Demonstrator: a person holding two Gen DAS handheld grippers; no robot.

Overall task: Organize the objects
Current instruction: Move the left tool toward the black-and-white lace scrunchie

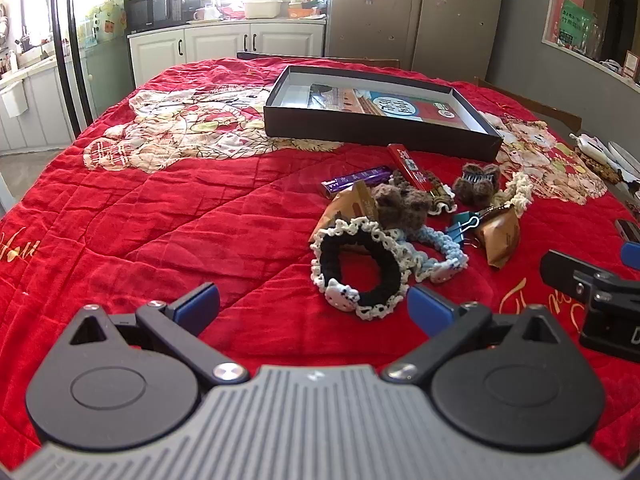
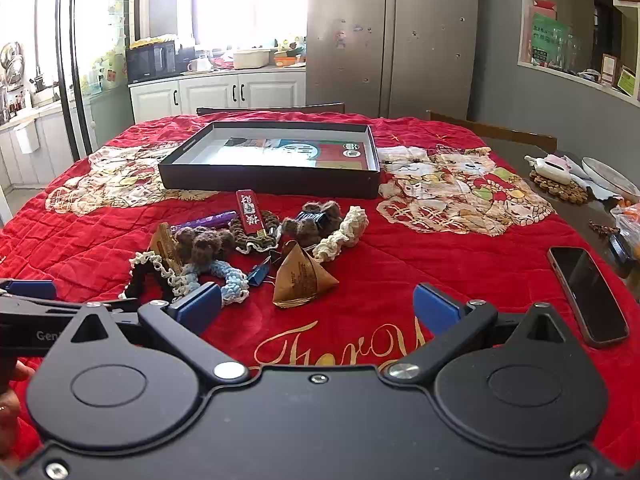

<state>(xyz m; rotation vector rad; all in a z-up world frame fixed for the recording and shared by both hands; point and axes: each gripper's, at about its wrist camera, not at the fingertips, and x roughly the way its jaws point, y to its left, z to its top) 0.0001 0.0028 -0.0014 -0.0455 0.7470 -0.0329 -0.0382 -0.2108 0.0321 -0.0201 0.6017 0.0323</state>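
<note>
A pile of small items lies on the red quilt: a black scrunchie with white lace (image 1: 356, 268) (image 2: 150, 276), a light blue crocheted band (image 1: 444, 254) (image 2: 224, 276), brown crocheted pieces (image 1: 400, 204) (image 2: 204, 244), a red bar (image 1: 412, 168) (image 2: 250, 212), a purple bar (image 1: 356, 180) (image 2: 204, 222), a blue binder clip (image 1: 462, 226) (image 2: 260, 272), a brown paper pyramid pack (image 1: 500, 236) (image 2: 300, 278) and a cream scrunchie (image 2: 344, 234). Behind them stands a shallow black box (image 1: 384, 128) (image 2: 272, 178). My left gripper (image 1: 312, 306) is open, just before the black scrunchie. My right gripper (image 2: 316, 306) is open, just before the pyramid pack.
A smartphone (image 2: 588, 296) lies at the right on the quilt. A plate (image 2: 608, 178), a woven mat and small things sit at the table's right edge. Chair backs (image 2: 492, 130) stand behind the table. The right gripper shows at the right of the left wrist view (image 1: 592, 296).
</note>
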